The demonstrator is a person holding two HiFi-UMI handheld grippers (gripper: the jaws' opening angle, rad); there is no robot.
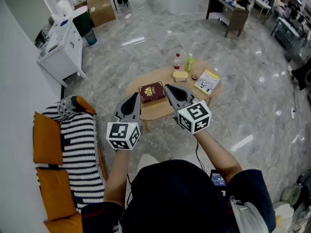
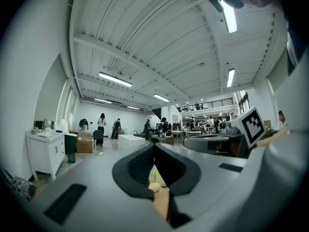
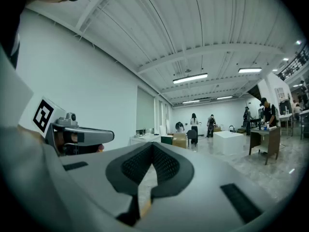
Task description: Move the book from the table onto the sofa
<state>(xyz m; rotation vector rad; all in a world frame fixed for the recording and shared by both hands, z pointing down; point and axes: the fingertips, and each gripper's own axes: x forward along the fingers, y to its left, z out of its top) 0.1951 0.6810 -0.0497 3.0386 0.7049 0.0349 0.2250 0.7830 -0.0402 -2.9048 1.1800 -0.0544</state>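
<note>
left tongs (image 1: 135, 97) closed, right tongs (image 1: 168, 88) closed — level

One table (image 1: 156, 110), oval, wood. On it: one dark red book (image 1: 152, 92), near left; one yellow booklet (image 1: 207, 81), right end. Two bottles at far edge, side by side: red-capped bottle (image 1: 177, 62), green bottle (image 1: 189, 62). One yellow block (image 1: 180, 75). One small dark round thing (image 1: 194, 77). Two claws: left claw (image 1: 134, 97), right claw (image 1: 168, 87). One sofa (image 1: 47, 137), left; one striped blanket (image 1: 77, 144) on it. One white cabinet (image 1: 63, 55), far left. One cardboard box (image 1: 101, 8).
</note>
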